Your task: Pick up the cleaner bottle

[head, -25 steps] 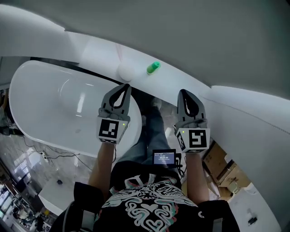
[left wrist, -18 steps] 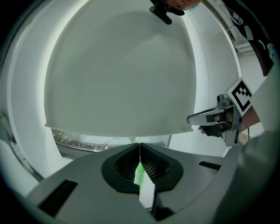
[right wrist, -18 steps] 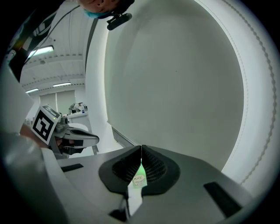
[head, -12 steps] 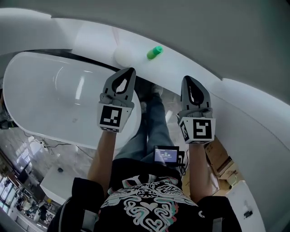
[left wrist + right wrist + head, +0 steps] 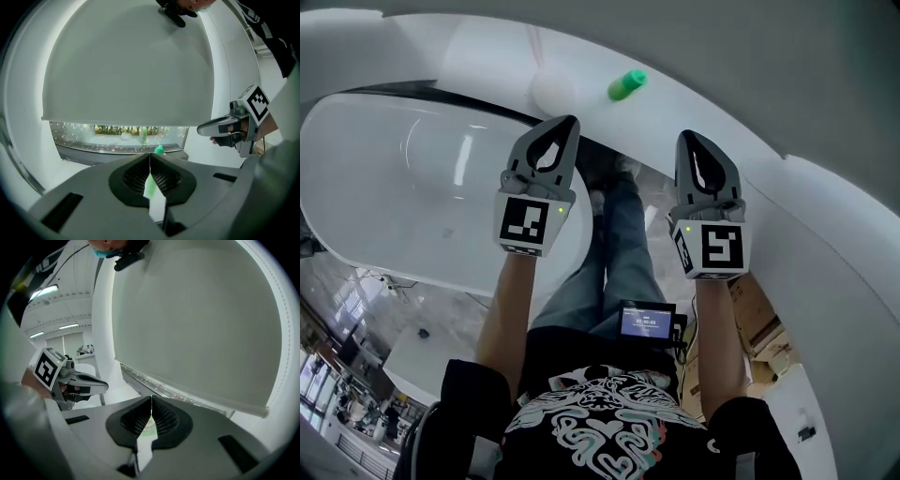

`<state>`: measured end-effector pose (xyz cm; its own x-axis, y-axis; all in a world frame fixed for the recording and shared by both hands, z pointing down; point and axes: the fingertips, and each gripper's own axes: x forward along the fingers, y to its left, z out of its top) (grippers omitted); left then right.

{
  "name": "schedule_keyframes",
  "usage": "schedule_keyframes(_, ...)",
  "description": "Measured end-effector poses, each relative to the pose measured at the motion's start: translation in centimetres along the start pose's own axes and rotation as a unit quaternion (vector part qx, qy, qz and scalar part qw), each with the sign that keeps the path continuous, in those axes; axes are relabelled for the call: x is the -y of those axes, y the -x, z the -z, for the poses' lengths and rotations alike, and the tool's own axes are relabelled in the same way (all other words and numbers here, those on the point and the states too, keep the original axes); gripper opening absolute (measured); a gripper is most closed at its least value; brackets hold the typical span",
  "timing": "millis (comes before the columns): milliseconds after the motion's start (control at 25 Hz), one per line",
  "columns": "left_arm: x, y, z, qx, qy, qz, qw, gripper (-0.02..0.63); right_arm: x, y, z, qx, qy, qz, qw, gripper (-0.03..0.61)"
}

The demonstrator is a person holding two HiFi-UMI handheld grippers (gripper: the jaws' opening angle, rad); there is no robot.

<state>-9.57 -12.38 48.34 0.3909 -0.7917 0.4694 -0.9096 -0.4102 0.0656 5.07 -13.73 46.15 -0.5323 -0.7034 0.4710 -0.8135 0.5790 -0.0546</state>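
Observation:
The cleaner bottle (image 5: 626,84) is small and green and stands on the white ledge (image 5: 712,122) behind the bathtub, beside a white ball (image 5: 553,89). In the left gripper view its cap (image 5: 160,149) peeks just over the jaws. My left gripper (image 5: 565,122) hangs short of the ledge, below and left of the bottle, its jaws shut with nothing held. My right gripper (image 5: 689,139) is level with it on the right, also shut and empty. Both are apart from the bottle. Each gripper view shows the other gripper off to the side: the right gripper (image 5: 199,130) and the left gripper (image 5: 105,386).
A white bathtub (image 5: 394,187) fills the left of the head view. A grey roller blind (image 5: 126,70) hangs over a window strip (image 5: 108,133) behind the ledge. Cardboard boxes (image 5: 759,309) lie on the floor at the right. A small screen (image 5: 647,322) hangs at the person's waist.
Both grippers have sunk together, side by side and still shut. The head view has tipped, so the bottle and ball sit higher in the picture. The bottle has not moved on the ledge.

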Motion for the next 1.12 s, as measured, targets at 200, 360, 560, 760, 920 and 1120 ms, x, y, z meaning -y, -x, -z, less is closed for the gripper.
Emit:
schedule_keyframes(200,0.2,-1.2,1.0,-0.007,0.0,0.004,1.0,0.017,0.2,-1.3,0.9,-0.007,-0.002,-0.006,1.0,0.026)
schedule_keyframes(360,-0.1,-2.0,1.6,0.016,0.004,0.0,0.9999,0.017,0.2,-2.2,2.6,-0.016,-0.004,-0.008,1.0,0.026)
schedule_keyframes(560,0.1,-3.2,2.9,0.026,-0.001,0.01,0.9996,0.017,0.5,-2.9,4.6,-0.021,-0.009,-0.004,1.0,0.026)
schedule_keyframes(760,0.0,-3.9,3.8,0.025,-0.005,0.017,0.9995,0.017,0.3,-3.7,5.8,-0.026,-0.014,-0.002,1.0,0.026)
schedule_keyframes(920,0.5,-5.0,4.5,0.033,0.01,0.029,0.999,0.017,0.5,-4.3,7.1,-0.035,-0.012,-0.005,0.999,0.026)
schedule_keyframes(1120,0.7,-6.5,4.9,0.042,0.016,0.038,0.9982,0.017,0.7,-5.1,8.1,-0.044,-0.001,-0.011,0.999,0.026)
